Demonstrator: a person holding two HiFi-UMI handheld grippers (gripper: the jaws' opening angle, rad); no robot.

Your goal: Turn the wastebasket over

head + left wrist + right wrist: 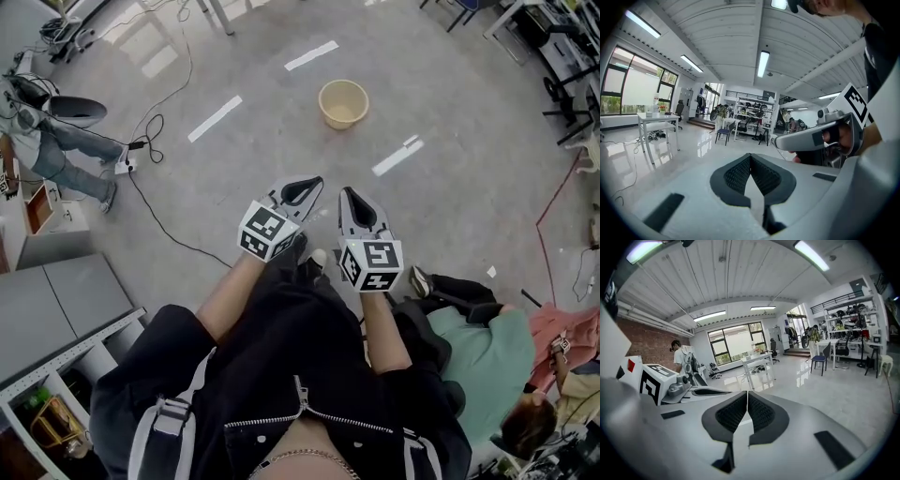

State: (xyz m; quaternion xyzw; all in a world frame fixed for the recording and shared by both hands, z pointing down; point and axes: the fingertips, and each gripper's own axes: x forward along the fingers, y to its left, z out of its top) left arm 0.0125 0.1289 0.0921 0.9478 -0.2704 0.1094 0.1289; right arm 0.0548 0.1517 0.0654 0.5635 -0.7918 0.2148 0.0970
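A tan wastebasket (343,102) stands upright on the grey floor, its open mouth up, well ahead of both grippers. My left gripper (307,187) is shut and empty, held in the air at mid-frame in the head view. Just to its right my right gripper (349,196) is also shut with nothing in it. In the left gripper view the left gripper (751,156) has its dark pads together, and the right gripper's body (820,138) shows at the right. The right gripper view shows the right gripper (747,394) with pads touching. Neither gripper view shows the wastebasket.
White tape strips (215,118) mark the floor around the basket. A black cable (159,220) runs across the floor at left, near a seated person (66,150). Another person (487,361) crouches at lower right. Grey cabinets (56,300) stand at left, tables and chairs (656,124) farther off.
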